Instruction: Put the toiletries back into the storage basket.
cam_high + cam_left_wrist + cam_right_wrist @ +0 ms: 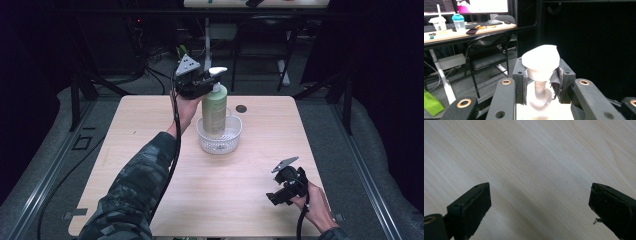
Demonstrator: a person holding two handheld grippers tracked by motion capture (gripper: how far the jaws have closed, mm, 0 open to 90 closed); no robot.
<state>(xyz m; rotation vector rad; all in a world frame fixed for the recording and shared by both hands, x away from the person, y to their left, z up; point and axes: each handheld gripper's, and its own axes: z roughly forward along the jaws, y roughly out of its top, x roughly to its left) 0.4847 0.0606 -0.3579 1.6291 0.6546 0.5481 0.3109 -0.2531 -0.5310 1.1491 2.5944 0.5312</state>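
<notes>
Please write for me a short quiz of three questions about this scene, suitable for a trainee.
1. True or false: the left tool is shut on the neck of the green pump bottle.
2. Where does the bottle's base sit? A) in the clear bowl; B) on the bare table; C) on the floor.
3. Fill in: the right tool has its jaws ____ above the wood.

Key: 1 true. 2 A. 3 open.
</notes>
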